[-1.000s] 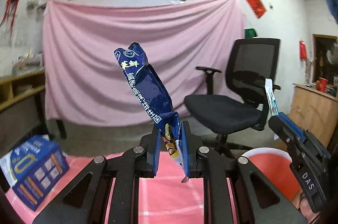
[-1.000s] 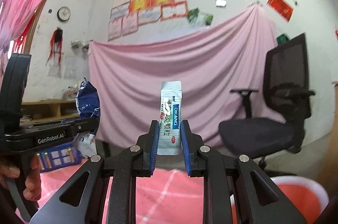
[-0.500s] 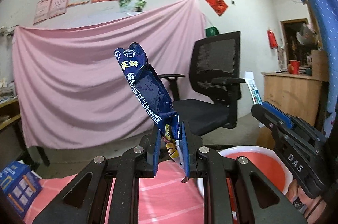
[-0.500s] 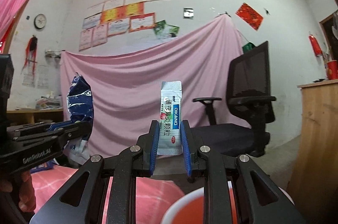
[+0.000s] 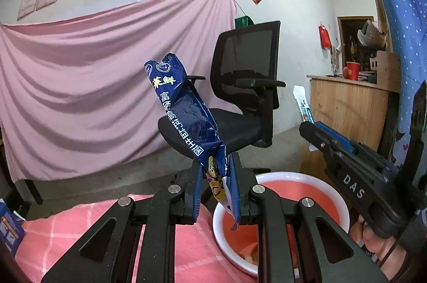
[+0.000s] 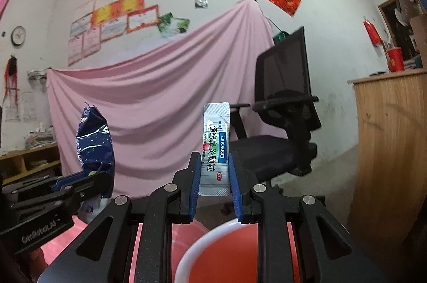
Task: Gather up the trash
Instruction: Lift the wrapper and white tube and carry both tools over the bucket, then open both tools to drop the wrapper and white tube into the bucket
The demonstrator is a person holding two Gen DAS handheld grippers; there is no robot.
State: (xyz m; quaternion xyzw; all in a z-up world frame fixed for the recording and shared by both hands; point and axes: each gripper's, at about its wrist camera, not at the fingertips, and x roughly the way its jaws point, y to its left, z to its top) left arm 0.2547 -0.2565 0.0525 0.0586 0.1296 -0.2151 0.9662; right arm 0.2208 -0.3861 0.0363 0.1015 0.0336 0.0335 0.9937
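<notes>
I am swinging both grippers off the pink-clothed table [image 5: 80, 224] toward the red basin [image 5: 315, 181] at its edge. My left gripper [image 5: 217, 192] is clenching the blue wrapper [image 5: 184, 114], my right gripper [image 6: 214, 179] the white sachet [image 6: 216, 144]; both are nearing the drop.

Open air above the red basin [image 5: 280, 177]; office chair [image 5: 245, 96] and wooden cabinet [image 6: 389, 138] stand well behind it.
</notes>
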